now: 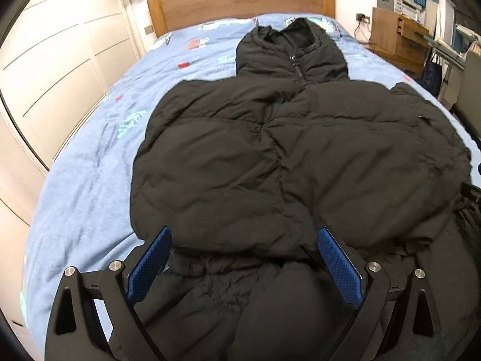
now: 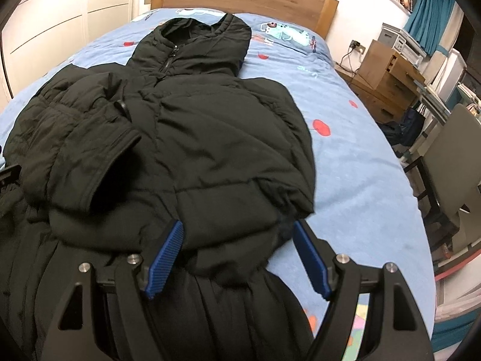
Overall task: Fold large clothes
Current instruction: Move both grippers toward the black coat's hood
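Observation:
A black puffer jacket [image 1: 270, 150] lies face up on the blue patterned bed sheet [image 1: 84, 165], collar toward the headboard, zipper shut. Both sleeves are folded across its chest; one cuff [image 2: 99, 162] rests on top. My left gripper [image 1: 245, 237] hovers open over the jacket's lower left part, its blue pads [image 1: 150, 264] wide apart with the puffy fold between them. My right gripper [image 2: 237, 228] is open over the lower right edge of the jacket [image 2: 216, 138], fabric lying between its pads [image 2: 309, 258] without being pinched. The jacket's lower part runs under both grippers.
A wooden headboard [image 1: 240, 3] stands at the far end of the bed. White wardrobe doors [image 1: 60, 60] line the left side. On the right are a wooden nightstand [image 2: 384, 84], a printer [image 2: 399, 42] and a beige chair [image 2: 451, 156] close to the bed's edge.

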{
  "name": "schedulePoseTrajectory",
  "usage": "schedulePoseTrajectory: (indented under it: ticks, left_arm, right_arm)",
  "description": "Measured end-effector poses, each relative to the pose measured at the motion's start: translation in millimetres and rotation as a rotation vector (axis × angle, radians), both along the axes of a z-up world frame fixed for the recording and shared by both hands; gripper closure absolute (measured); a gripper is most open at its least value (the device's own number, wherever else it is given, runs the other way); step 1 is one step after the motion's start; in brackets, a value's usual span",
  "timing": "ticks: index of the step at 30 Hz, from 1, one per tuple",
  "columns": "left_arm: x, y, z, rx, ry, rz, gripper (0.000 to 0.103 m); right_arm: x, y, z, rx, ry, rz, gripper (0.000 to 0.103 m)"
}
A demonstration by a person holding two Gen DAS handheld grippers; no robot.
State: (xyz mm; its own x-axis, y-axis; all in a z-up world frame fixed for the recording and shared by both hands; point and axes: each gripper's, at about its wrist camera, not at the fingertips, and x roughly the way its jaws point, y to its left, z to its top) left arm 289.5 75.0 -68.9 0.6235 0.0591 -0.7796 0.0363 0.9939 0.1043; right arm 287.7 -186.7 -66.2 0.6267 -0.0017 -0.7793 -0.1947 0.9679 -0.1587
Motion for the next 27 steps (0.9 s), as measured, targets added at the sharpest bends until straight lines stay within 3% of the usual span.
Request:
schedulePoseTrajectory:
  ticks: [10, 20, 27]
  left_arm:
    - [-16, 18, 25, -0.016, 0.006, -0.05, 0.006]
    - [20, 59, 43, 0.012, -0.011, -0.002, 0.004]
    - [26, 58, 45, 0.042, -0.053, 0.041, 0.004]
  right_arm:
    - [-23, -22, 32, 0.003, -0.039, -0.008, 0.029]
    - [15, -24, 63, 0.047, -0.081, -0.003, 0.029]
    - [28, -11, 64, 0.074, -0.086, 0.019, 0.029]
